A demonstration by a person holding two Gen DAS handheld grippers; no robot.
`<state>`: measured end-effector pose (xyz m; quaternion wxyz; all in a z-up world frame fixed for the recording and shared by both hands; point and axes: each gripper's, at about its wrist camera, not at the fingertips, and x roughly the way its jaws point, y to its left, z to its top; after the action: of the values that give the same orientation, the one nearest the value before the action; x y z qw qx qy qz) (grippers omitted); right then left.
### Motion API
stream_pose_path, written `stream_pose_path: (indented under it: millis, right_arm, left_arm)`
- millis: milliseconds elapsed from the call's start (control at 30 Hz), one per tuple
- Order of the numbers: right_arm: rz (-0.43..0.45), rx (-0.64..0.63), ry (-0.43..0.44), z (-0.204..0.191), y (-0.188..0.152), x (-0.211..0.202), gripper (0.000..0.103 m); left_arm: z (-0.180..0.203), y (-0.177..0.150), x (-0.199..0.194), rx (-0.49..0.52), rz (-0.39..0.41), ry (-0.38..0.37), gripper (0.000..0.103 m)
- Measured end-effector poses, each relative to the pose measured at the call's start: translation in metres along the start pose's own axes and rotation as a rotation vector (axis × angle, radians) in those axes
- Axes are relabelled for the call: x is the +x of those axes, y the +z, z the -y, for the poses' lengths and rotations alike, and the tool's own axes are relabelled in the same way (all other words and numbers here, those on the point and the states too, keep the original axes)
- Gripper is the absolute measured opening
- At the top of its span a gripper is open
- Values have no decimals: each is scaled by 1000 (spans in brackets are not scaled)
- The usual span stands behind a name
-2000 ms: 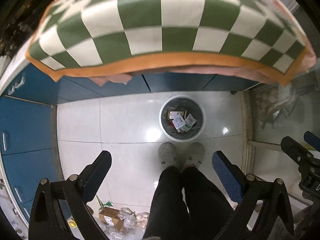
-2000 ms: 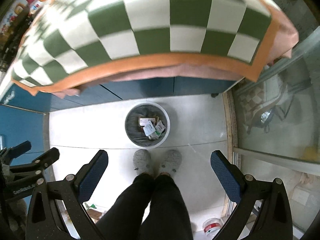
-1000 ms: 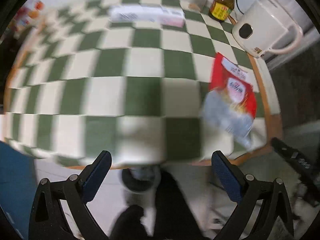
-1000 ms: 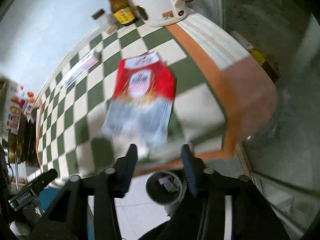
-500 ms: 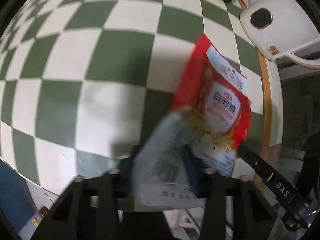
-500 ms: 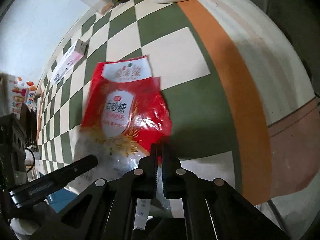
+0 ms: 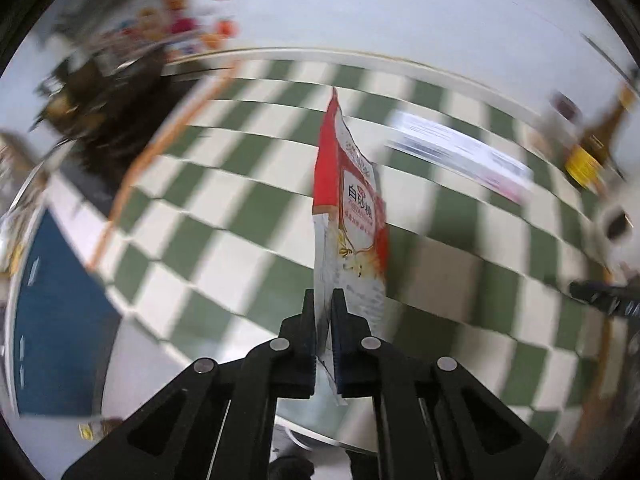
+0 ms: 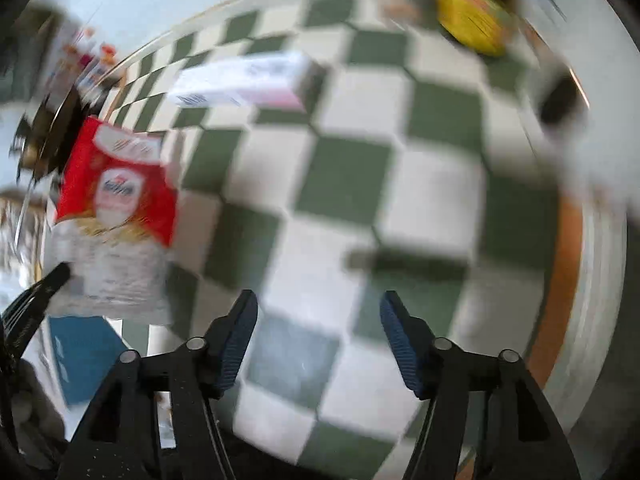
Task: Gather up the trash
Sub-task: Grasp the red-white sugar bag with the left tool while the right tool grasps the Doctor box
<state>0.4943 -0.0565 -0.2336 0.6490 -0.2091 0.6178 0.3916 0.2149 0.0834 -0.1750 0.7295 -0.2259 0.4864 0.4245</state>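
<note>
Nearest the left wrist camera, the left hand-held gripper (image 7: 324, 304) had its two fingers pressed together on the clear lower edge of a red and white sugar bag (image 7: 352, 216), which stood up edge-on from the grip, lifted off the checkered surface (image 7: 224, 240). In the right wrist view the right hand-held gripper (image 8: 319, 312) hovered with its blue-padded fingers (image 8: 240, 340) apart, nothing between them, above the green and white squares. To its left there, the same bag showed its printed face, hanging from the black tip of the left tool at the picture's edge. Farther back on the surface lay a long white and pink box (image 8: 244, 84), blurred by motion, well apart from the bag. Beyond it, toward the far right corner, stood a brown bottle with a yellow label (image 7: 588, 152), too smeared to read.
</note>
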Motion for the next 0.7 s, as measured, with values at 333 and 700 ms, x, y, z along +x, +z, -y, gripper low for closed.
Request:
stream_pose_path:
  millis: [333, 700]
  right_arm:
    - [-89, -440, -298, -93, 158, 87, 92]
    - [-171, -415, -250, -92, 186, 121, 67]
  left_arm:
    - [-27, 55, 55, -167, 59, 158, 3]
    - [-25, 93, 75, -162, 78, 181, 2]
